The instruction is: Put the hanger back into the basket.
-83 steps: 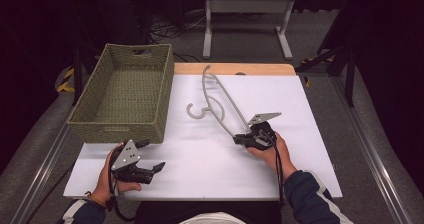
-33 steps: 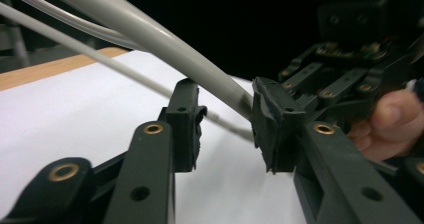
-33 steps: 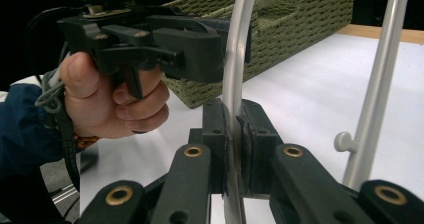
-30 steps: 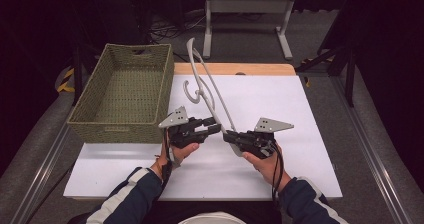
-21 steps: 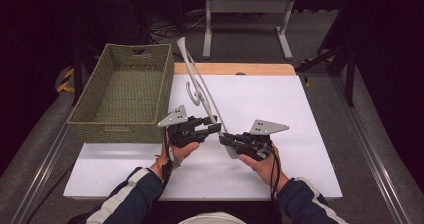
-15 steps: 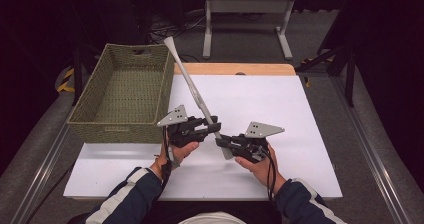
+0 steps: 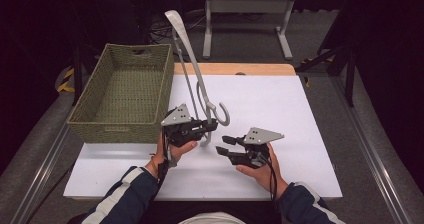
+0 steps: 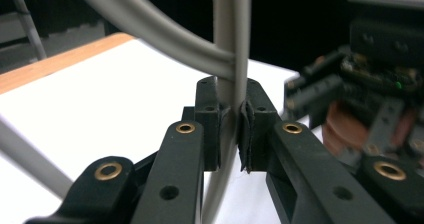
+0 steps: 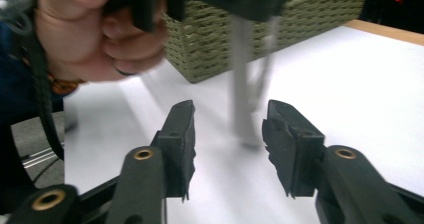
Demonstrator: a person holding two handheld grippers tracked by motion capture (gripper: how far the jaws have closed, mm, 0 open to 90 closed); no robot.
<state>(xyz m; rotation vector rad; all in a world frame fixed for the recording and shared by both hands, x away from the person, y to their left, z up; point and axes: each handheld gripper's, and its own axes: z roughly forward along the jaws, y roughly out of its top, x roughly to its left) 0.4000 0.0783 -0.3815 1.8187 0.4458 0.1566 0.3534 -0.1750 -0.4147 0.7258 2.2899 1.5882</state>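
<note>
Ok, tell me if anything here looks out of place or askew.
Only the grey hanger: it stands on end, tilted toward the basket, clamped in the left gripper. The right gripper, jaws just opened, holds nothing.

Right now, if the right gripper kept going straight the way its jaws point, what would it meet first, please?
Probably the lower end of the grey hanger, held by the left gripper; depth is uncertain.

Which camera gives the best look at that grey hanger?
The high view: the whole hanger stands upright beside the basket. The left gripper view shows its rod pinched in the tongs; the right gripper view, a blurred end.
</note>
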